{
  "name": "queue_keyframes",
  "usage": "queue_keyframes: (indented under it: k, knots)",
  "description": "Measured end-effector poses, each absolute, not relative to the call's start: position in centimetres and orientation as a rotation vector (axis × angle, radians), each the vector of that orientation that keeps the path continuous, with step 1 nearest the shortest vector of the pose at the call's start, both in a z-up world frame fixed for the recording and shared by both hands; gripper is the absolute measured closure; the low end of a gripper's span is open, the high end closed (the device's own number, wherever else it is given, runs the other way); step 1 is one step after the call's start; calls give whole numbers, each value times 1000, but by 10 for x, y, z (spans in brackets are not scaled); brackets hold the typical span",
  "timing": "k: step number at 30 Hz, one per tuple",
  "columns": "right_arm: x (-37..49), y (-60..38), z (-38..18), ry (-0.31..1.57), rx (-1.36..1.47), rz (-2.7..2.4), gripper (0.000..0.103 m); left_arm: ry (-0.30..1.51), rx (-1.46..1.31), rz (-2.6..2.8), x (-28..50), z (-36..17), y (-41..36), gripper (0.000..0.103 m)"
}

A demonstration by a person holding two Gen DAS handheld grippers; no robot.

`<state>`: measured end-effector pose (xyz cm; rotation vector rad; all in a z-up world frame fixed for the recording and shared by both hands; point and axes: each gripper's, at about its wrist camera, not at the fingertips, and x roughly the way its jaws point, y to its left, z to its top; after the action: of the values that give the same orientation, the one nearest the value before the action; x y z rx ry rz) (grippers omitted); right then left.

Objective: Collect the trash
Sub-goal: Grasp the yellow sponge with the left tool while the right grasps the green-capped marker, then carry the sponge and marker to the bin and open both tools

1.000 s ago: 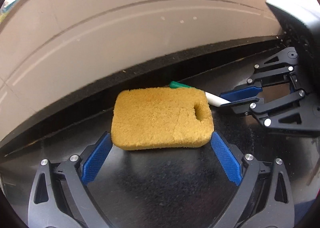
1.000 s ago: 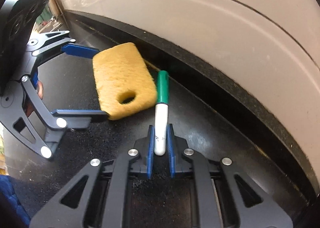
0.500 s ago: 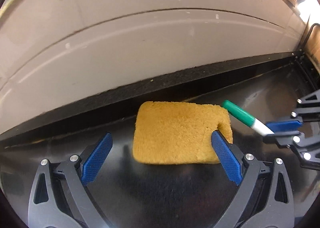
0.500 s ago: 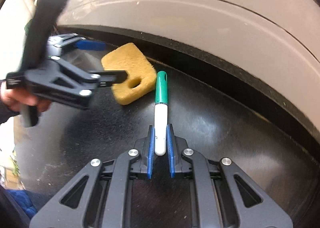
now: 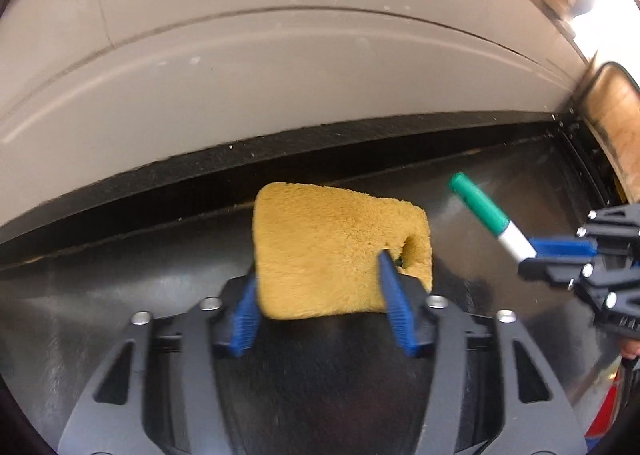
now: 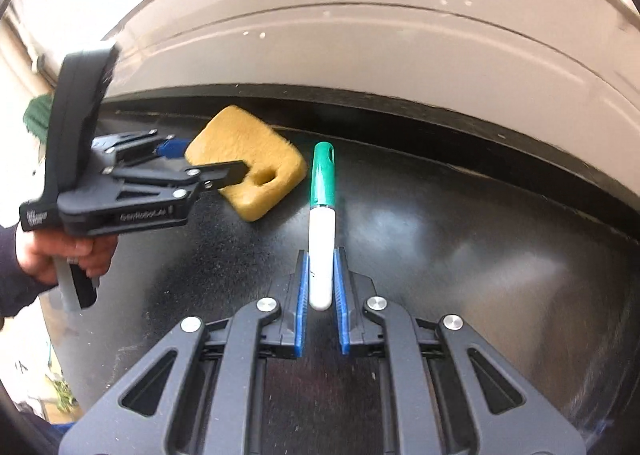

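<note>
A yellow sponge [image 5: 332,247] with a hole near one edge lies on a black glossy surface [image 5: 120,295]. My left gripper [image 5: 318,271] has its jaws closing around it, and both blue pads press into its sides. From the right wrist view the sponge [image 6: 248,159] sits between the left gripper's [image 6: 210,157] fingers, with a hand [image 6: 60,255] on the handle. My right gripper [image 6: 321,259] is shut on the white barrel of a green-capped marker [image 6: 322,191], which is lifted off the surface to the right of the sponge. The marker [image 5: 484,211] and right gripper [image 5: 536,255] also show at the right of the left wrist view.
A grey curved wall [image 5: 280,75] with a black rubber strip [image 5: 320,143] at its foot runs along the far side of the black surface. A brown wooden panel [image 5: 616,123] stands at the far right end.
My left gripper's jaws closed from wide open onto the sponge. My right gripper carried the marker off to the right and up, away from the sponge.
</note>
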<state>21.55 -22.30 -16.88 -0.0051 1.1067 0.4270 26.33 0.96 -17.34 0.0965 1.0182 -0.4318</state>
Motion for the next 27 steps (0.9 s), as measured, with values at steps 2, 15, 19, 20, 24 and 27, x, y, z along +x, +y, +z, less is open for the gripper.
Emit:
queue_keyframes:
  k: [2,15,19,20,24,27]
  knots:
    - [208,-225,-161,1093,-13,415,90,1018,97,-420,251,-168,16,70]
    - [123,-179,-134,1057,-107,486,90,1003,22,-247,117,-118,70,76]
    - [97,-151,-130,1052,-149,550,90,989,-2,-152,72,-99,95,76]
    - [91,-141,-129,1052,-161,574,90,985,-9,-126,60,-96,107,76]
    - [66,-92,-118,1043,-213,672,90,968,-45,-7,6,-92,141,76]
    - [45,-40,-116,1037,-264,780,90,960,-86,102,-34,-90,171,76]
